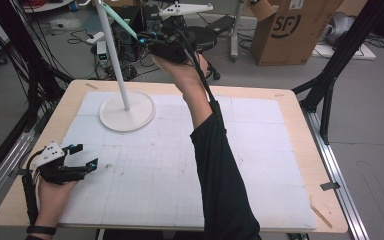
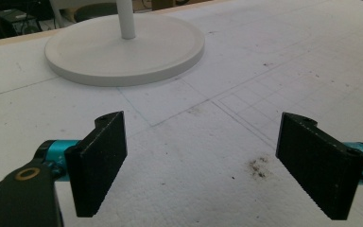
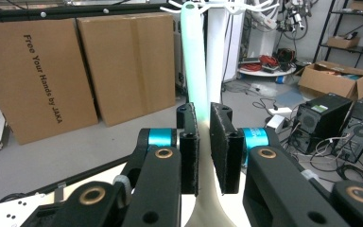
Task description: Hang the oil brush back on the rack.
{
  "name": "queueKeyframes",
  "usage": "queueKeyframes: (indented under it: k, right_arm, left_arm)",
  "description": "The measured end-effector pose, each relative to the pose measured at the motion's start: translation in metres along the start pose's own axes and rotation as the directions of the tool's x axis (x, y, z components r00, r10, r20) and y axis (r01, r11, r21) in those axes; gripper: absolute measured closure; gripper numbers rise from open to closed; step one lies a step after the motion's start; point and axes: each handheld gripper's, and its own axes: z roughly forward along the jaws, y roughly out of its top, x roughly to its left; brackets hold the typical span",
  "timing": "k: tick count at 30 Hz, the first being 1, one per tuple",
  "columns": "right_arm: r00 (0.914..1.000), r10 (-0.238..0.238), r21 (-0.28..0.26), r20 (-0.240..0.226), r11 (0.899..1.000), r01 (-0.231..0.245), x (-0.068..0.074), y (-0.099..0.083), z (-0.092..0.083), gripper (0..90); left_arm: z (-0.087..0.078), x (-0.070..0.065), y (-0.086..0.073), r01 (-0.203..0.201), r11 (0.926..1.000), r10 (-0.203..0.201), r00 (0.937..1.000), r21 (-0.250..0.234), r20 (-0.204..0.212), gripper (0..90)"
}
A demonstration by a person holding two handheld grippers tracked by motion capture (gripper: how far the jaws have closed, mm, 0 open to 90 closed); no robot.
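We have a white table [image 1: 290, 165] under both hands, and on it a stand [image 1: 126, 111]: a round base with a pole [image 1: 114, 50] rising from it. Far above the base, the right gripper [image 1: 141, 40] is clamped on a pale green strip [image 1: 122, 22] that slants up past the pole's top. In the right gripper view the strip [image 3: 194, 71] runs straight up between the jaws, which are pressed onto it near their tips, and the pole [image 3: 216, 52] stands just behind it.

The biggest risk, we think, is the stand itself. Our grip is high above the base, so any sideways pull on the strip levers the whole pole, and the base could lift on one edge or slide across the table. Nothing steadies it: the left gripper [image 1: 82, 156] rests low at the table's near left edge, jaws spread wide with only bare table between them, and in its own view the base [image 2: 123, 49] lies well ahead of them.

Next, the strip. It looks thin and bendy; pulling at an angle to the jaws could kink it or tear it where it hangs. We cannot tell how its upper end is attached.

Smallest, the grip. The pads hold only a narrow band of strip, so a jerk could let it slip out from between them.
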Motion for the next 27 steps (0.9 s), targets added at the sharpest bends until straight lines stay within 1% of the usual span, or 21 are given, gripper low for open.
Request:
queueKeyframes:
  k: [8,13,16,17,27]
  right_arm:
    - [0.9999,-0.011,0.011,0.007,1.0,0.011,0.0039,0.0034,0.0037,82.5]
    - [0.9997,-0.02,0.006,0.011,1.0,0.02,0.0053,0.0042,0.0047,82.5]
    - [0.9998,-0.017,0.008,0.012,1.0,0.017,0.0065,0.0045,0.0049,82.5]
    - [0.9997,-0.023,0.009,0.012,1.0,0.023,0.0063,0.0043,0.0051,82.5]
    - [0.9996,-0.028,0.01,0.006,1.0,0.028,0.0068,0.0036,0.0057,82.5]
  left_arm:
    - [0.0,-0.0001,0.0,-0.001,1.0,0.001,1.0,0.0,0.001,17.7]
    - [0.0,-0.0001,0.0001,-0.004,1.0,0.004,1.0,0.002,0.002,17.7]
    - [0.0001,-0.0001,0.0,-0.004,1.0,0.004,1.0,0.001,0.002,17.7]
    - [0.0001,-0.0001,0.0,-0.004,1.0,0.004,1.0,0.001,0.002,17.7]
    - [0.0001,-0.0002,0.0,-0.004,1.0,0.004,1.0,0.001,0.002,17.7]
